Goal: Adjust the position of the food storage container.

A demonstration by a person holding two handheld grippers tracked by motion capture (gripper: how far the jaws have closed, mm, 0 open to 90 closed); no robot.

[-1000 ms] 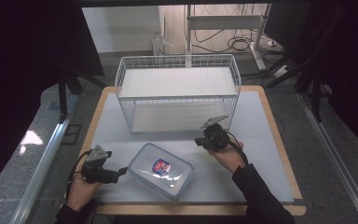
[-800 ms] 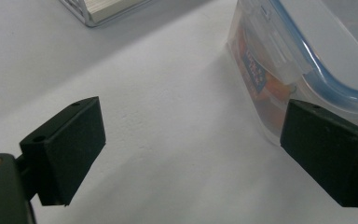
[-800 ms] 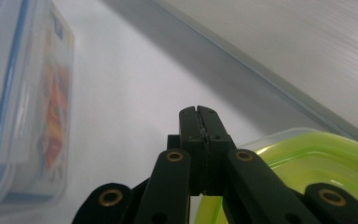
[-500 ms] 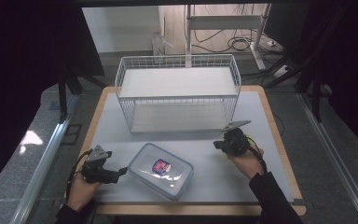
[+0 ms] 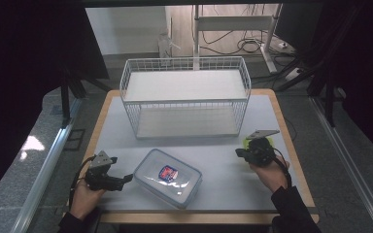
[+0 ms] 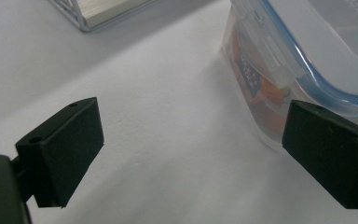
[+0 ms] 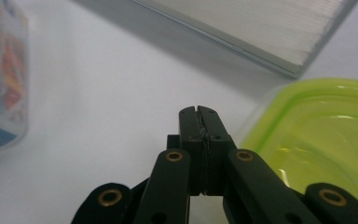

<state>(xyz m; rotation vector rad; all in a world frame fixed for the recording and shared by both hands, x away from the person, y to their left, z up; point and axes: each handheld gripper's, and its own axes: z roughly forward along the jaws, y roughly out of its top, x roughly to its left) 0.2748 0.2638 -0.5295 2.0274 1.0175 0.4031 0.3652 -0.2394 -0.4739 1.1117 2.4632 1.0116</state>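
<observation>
From the high view, your left gripper [image 5: 121, 180] sits just off the near-left side of the clear rectangular plastic food box with a blue-rimmed lid and a red label [image 5: 169, 177]. That box lies in front of the white wire two-tier rack [image 5: 184, 102], toward its left half, with its long axis running diagonally from far-left to near-right. Your left hand is by far the nearer one to it. Your right gripper [image 5: 240, 153] is well apart from the box, in front of the rack's right end, over a lime-green plastic container [image 5: 268, 141] that barely peeks out behind it.

In the left gripper view, your jaws stand spread wide with nothing between them but the white table mat [image 6: 158, 140]. The box [image 6: 307, 56] lies ahead and to the right, its corner just beside the right-hand jaw; whether they touch I cannot tell. Through the clear wall you can see orange and red contents, and a lid clip on the side.

In the right gripper view, your jaws are pressed together on nothing. The green container [image 7: 321, 130] lies just to their right, glossy and translucent, with the rack's base [image 7: 261, 28] beyond it.
</observation>
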